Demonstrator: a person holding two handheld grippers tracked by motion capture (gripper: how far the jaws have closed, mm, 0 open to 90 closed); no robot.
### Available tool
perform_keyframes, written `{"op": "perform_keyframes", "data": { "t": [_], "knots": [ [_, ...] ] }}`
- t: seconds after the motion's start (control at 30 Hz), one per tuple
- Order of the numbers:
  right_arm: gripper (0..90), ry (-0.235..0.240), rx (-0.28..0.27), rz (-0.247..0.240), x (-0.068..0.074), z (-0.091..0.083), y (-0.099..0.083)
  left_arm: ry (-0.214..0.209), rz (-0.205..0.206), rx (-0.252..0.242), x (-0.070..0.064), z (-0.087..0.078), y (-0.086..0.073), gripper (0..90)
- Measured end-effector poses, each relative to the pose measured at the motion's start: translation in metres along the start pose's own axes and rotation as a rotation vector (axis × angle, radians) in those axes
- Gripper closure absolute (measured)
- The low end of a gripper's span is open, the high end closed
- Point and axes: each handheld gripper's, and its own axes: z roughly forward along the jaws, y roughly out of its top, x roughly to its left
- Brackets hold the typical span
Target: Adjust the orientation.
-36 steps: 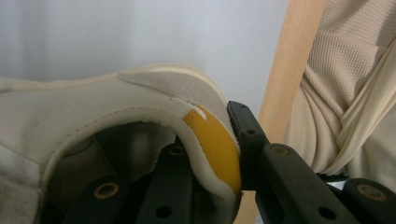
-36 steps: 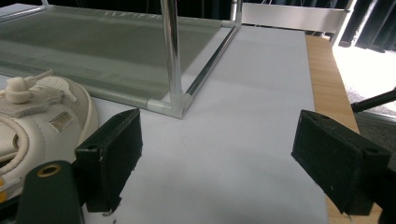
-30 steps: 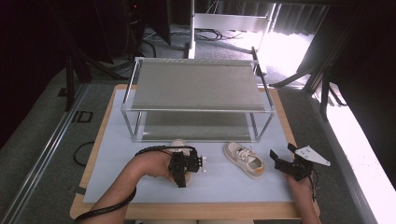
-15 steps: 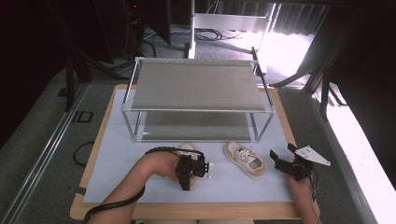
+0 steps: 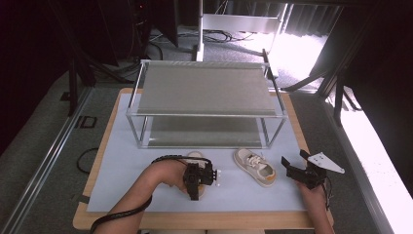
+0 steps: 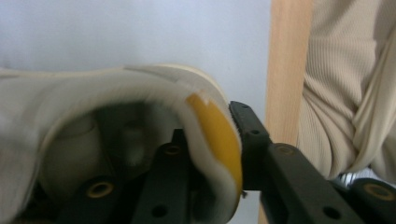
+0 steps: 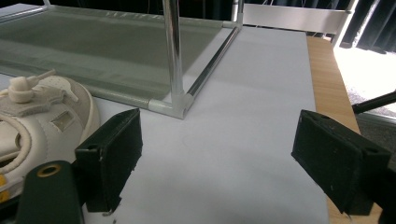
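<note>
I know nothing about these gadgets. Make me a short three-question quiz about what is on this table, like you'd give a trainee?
1. True or false: the left gripper has its fingers closed on the heel of a shoe.
2. Multiple choice: where is the second shoe? A) on the top shelf of the rack; B) on the grey mat in front of the rack; C) on the floor.
3. Fill in: the right gripper has its fingers ____ with nothing between them.

Key: 1 true; 2 B; 3 open.
</note>
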Motion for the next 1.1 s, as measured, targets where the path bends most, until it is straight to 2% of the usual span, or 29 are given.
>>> {"op": "perform_keyframes", "data": {
  "t": [0.03, 0.07, 0.17, 0.37, 0.53, 0.6, 0.77, 0.83, 0.87, 1.1],
  "knots": [
    [15.4, 0.0, 0.0, 0.001, 0.0, 0.0, 0.0, -0.015, -0.056, 0.001, 0.002, 0.0, 0.001, 72.2],
    [15.4, 0.0, 0.0, 0.002, 0.0, 0.0, 0.0, -0.036, -0.086, 0.0, 0.004, 0.001, 0.001, 68.4],
    [15.4, 0.001, -0.001, 0.005, 0.0, 0.0, 0.0, -0.04, -0.111, -0.004, 0.004, 0.0, 0.0, 62.2],
    [13.0, 0.004, -0.016, 0.004, 0.0, -0.002, -0.001, -0.026, -0.115, -0.053, -0.002, 0.002, -0.002, 48.1],
    [11.6, 0.023, 0.036, 0.028, -0.003, 0.001, 0.001, -0.007, -0.116, -0.086, -0.004, 0.002, -0.006, 47.2],
    [11.6, 0.055, 0.06, 0.042, -0.006, 0.0, 0.002, -0.005, -0.112, -0.089, -0.004, 0.002, -0.007, 47.2],
    [11.6, 0.102, 0.098, 0.023, -0.015, -0.006, 0.004, -0.008, -0.11, -0.088, -0.004, 0.002, -0.006, 47.3],
    [11.6, 0.135, 0.113, 0.019, -0.019, -0.009, 0.007, -0.009, -0.11, -0.083, -0.004, 0.002, -0.006, 47.3],
    [12.2, 0.137, 0.136, -0.003, -0.021, -0.011, 0.01, -0.008, -0.108, -0.07, -0.003, 0.002, -0.005, 47.8],
    [13.4, 0.25, 0.293, -0.109, -0.02, -0.011, 0.019, -0.016, -0.113, -0.06, -0.001, 0.001, -0.006, 48.9]
  ]
}}
